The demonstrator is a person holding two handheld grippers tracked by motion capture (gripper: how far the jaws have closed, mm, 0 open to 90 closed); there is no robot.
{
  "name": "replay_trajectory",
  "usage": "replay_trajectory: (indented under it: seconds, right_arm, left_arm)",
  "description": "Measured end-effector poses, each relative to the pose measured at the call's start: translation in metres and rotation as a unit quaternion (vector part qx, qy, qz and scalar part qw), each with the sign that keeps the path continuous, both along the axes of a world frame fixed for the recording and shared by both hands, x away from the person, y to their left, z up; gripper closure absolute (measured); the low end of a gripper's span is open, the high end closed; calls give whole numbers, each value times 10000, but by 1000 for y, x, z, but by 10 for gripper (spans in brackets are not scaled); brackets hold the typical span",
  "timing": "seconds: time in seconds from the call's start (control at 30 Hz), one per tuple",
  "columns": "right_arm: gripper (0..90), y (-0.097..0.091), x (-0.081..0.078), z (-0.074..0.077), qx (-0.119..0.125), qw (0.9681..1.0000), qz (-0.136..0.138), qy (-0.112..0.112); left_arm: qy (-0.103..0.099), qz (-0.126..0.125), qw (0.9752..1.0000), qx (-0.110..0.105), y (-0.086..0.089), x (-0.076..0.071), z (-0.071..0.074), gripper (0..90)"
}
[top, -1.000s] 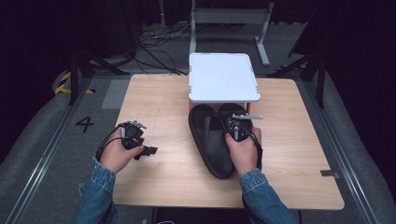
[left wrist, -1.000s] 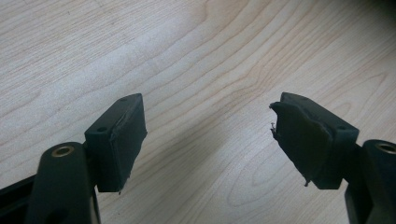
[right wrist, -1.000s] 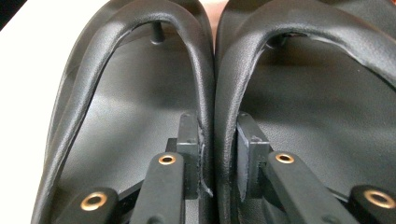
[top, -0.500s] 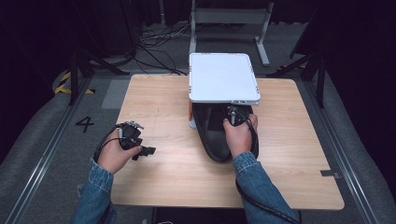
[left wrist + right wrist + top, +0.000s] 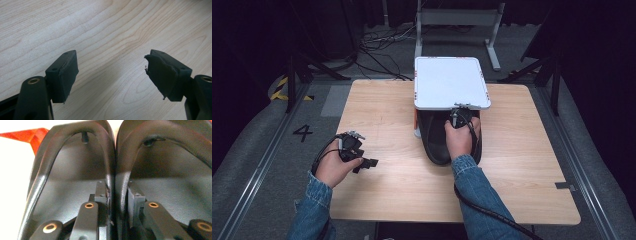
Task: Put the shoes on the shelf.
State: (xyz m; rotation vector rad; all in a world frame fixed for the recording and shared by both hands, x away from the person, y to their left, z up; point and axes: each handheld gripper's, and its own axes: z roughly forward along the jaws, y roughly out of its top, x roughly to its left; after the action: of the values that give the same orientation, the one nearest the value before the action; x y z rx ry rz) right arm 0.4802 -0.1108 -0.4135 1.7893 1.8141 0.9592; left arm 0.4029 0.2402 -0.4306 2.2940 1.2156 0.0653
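The right tool [image 5: 117, 205] is clenched on the inner straps of a pair of black sandals [image 5: 437, 145], pinching the two straps together where the sandals lie side by side. The sandals sit near the middle of the wooden surface [image 5: 522, 165], their toe ends tucked under a low white shelf [image 5: 449, 82], with a red leg [image 5: 32, 135] of that shelf just beside the left sandal. The right hand [image 5: 459, 140] rests over the heels. Well apart, near the left edge, the left tool [image 5: 111, 75] hangs released, jaws wide over bare wood, held in the left hand [image 5: 334, 167].
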Motion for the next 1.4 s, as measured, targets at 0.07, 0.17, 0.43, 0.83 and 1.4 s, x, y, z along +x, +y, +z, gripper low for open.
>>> replay_trajectory:
  seconds: [0.07,0.17,0.43,0.83,1.4]
  right_arm:
    - [742,1,1,-3,-3,10000,-43,-49]
    - [723,2,4,-8,22,10000,-92,-24]
    - [468,-4,-1,-7,41,9997,47,-253]
    - [368,-39,-33,16,-142,9978,413,-496]
    - [432,-103,-95,3,-424,9910,1263,-143]
  left_arm:
    - [18,3,10000,-1,0,-1,0,256]
    - [24,11,10000,-5,1,-1,0,256]
    - [9,-63,10000,44,-6,0,1,255]
    - [-21,-344,9993,139,-30,9,3,255]
    - [-146,-1112,9937,51,-88,7,7,312]
